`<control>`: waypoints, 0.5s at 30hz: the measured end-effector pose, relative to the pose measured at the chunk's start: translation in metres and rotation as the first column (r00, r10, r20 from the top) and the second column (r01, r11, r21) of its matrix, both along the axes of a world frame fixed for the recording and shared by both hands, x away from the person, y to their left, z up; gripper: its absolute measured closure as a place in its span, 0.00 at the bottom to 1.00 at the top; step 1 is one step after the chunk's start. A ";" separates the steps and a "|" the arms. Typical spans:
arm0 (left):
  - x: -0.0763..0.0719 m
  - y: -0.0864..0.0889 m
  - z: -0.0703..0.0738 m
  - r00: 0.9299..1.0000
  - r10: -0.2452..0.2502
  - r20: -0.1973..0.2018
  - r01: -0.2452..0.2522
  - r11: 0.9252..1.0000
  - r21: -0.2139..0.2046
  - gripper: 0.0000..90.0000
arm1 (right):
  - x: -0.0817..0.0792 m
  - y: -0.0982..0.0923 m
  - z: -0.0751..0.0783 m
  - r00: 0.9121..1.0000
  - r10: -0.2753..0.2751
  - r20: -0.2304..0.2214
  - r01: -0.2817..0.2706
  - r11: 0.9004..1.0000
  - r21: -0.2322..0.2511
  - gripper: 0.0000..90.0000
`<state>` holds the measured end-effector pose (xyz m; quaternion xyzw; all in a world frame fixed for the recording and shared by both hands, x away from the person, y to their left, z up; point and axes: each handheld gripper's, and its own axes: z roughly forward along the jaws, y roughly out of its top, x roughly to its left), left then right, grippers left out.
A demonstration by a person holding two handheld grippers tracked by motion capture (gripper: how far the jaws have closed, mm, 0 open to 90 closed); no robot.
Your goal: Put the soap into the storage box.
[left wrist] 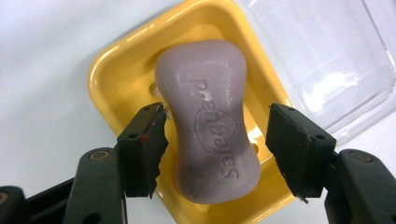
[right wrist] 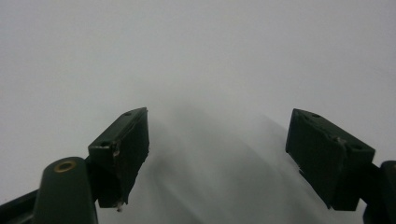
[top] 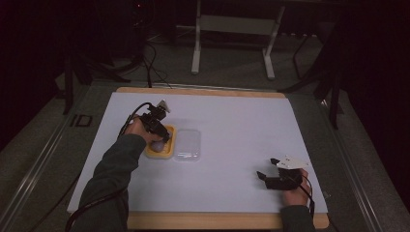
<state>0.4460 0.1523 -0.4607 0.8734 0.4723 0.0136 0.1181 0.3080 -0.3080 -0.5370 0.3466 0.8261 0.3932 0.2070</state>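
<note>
Lilac soap bar (left wrist: 210, 121) lies in the yellow dish (left wrist: 112, 74); left gripper (left wrist: 215, 135) fingers spread around it, likely about to pinch. Right gripper (right wrist: 219, 154) idles, fingers spread.

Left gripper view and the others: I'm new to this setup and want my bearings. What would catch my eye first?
The purple soap bar lying in a yellow soap dish stands out, with the left hand-held gripper open around the bar's waist. A clear plastic lid lies on the white table right beside the dish. The right hand-held gripper rests open near the table's front right corner, holding nothing.
</note>
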 end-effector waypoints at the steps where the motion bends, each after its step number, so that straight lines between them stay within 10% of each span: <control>1: -0.001 -0.001 0.001 1.000 -0.013 0.010 0.013 1.000 0.002 0.43 | 0.000 0.000 0.000 1.000 0.000 0.000 0.000 1.000 0.000 0.23; 15: -0.018 -0.019 0.007 0.977 -0.169 0.126 0.168 0.986 0.017 0.41 | 0.000 0.000 0.000 1.000 0.000 0.000 0.000 1.000 0.000 0.23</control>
